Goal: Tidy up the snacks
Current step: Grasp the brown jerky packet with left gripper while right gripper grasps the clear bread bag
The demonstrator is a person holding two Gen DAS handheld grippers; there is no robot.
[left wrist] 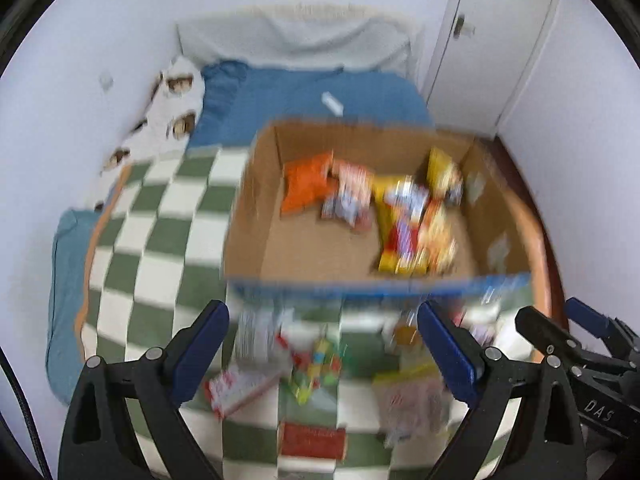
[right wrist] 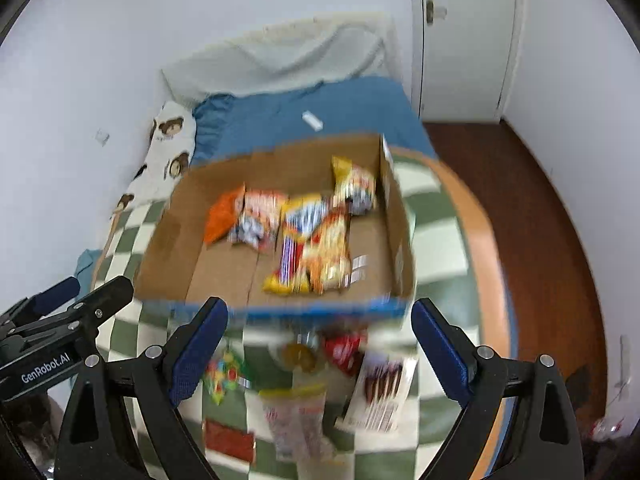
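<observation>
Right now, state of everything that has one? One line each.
left gripper: open, fingers wide, holding nothing
right gripper: open, fingers wide, holding nothing
cardboard box: open top, partly filled
orange snack bag: in the box, far left of the pile
loose snacks: on the checkered blanket, outside the box
red packet: flat on the blanket
door: shut

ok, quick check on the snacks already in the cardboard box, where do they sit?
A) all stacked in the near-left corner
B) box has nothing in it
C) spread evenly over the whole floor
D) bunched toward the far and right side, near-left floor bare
D. In both wrist views the packets, such as the orange bag, cluster toward the far and right side of the cardboard box, leaving its near-left floor bare.
</observation>
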